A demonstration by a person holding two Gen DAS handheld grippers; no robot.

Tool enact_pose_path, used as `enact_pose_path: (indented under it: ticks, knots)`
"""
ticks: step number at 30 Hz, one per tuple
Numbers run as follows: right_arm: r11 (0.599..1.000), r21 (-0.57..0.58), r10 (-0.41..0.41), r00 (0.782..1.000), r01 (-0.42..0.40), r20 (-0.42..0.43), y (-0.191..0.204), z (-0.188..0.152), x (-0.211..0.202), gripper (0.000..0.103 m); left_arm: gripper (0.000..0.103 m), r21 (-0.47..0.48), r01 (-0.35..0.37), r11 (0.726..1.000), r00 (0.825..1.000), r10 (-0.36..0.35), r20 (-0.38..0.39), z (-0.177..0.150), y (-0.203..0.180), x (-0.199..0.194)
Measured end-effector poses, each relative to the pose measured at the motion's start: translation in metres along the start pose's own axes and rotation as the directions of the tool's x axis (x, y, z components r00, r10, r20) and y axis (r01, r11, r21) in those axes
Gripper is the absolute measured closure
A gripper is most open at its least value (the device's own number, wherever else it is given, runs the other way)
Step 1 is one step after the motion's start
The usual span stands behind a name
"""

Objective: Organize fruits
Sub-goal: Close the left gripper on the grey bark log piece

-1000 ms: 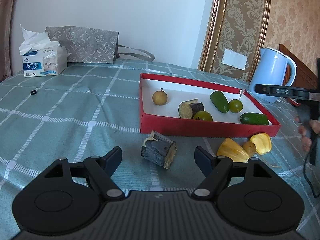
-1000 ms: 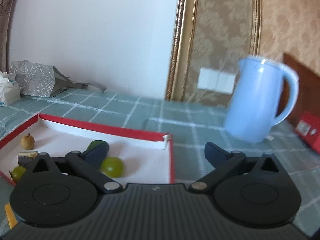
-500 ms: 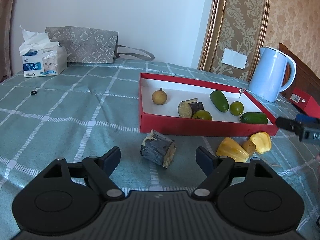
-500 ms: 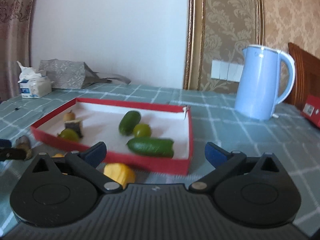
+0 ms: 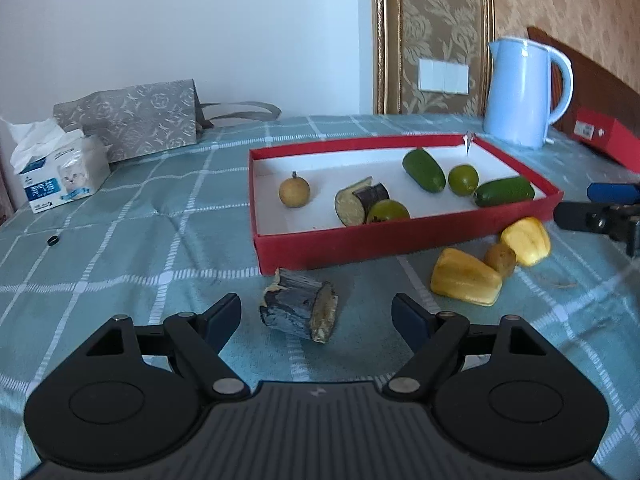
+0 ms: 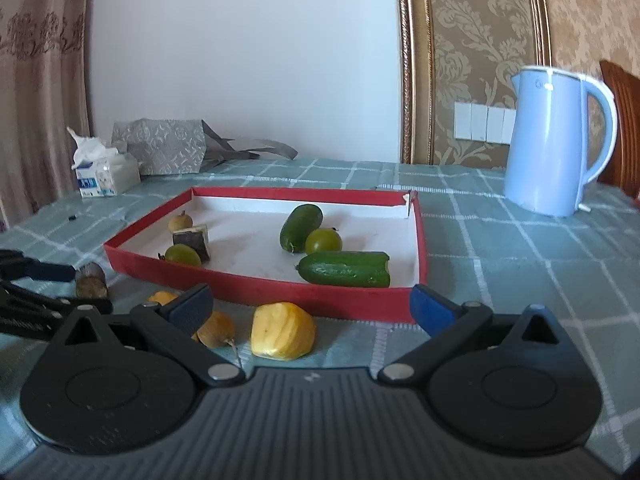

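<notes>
A dark eggplant chunk lies on the tablecloth between the fingers of my left gripper, which stands open and does not touch it. Behind it stands the red tray, which holds a brown round fruit, an eggplant piece, green round fruits and two cucumber pieces. Two yellow pieces and a small brown fruit lie in front of the tray's right end. My right gripper is open low over the nearer yellow piece, apart from it.
A light blue kettle stands behind the tray on the right, with a red box beside it. A tissue box and a grey bag sit at the far left. A small black ring lies on the cloth.
My right gripper swung from facing the kettle round to the tray and sank to table level by the yellow pieces. My left gripper rolled a little and stayed over the eggplant chunk.
</notes>
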State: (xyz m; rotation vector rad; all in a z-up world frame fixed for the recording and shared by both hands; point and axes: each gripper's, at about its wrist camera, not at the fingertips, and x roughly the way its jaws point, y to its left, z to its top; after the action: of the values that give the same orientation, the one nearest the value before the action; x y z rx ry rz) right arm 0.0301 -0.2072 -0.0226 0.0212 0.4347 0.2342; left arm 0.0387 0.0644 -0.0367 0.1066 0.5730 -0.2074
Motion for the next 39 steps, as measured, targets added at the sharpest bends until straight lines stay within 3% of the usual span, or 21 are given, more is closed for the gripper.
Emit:
enact_pose_path:
  ticks: [19, 23, 28, 34, 39]
  knots:
    - [1.0, 0.013, -0.013, 0.999, 0.013, -0.037, -0.003, -0.002, 0.009, 0.0, 0.021, 0.004, 0.053, 0.999, 0.998, -0.053, -0.038, 0.003, 0.005, 0.014]
    - [0.999, 0.025, -0.034, 0.999, 0.035, -0.033, -0.006, -0.002, 0.009, 0.0, 0.044, 0.002, 0.055, 0.998, 0.998, -0.055, -0.036, 0.004, 0.005, 0.015]
    - [0.998, 0.025, -0.057, 0.998, 0.058, -0.029, -0.009, -0.001, 0.009, 0.0, 0.064, -0.032, 0.03, 0.999, 0.999, -0.031, -0.026, 0.004, 0.008, 0.014]
    - [0.982, 0.017, -0.189, 0.982, 0.19, -0.029, -0.017, -0.001, 0.007, 0.0, 0.064, -0.093, -0.001, 0.996, 1.0, -0.001, -0.019, 0.005, 0.0, 0.012]
    - [0.988, 0.06, -0.136, 0.989, 0.139, -0.05, -0.026, -0.002, 0.006, 0.0, 0.064, -0.087, 0.008, 0.996, 1.0, -0.01, -0.022, 0.005, -0.016, 0.011]
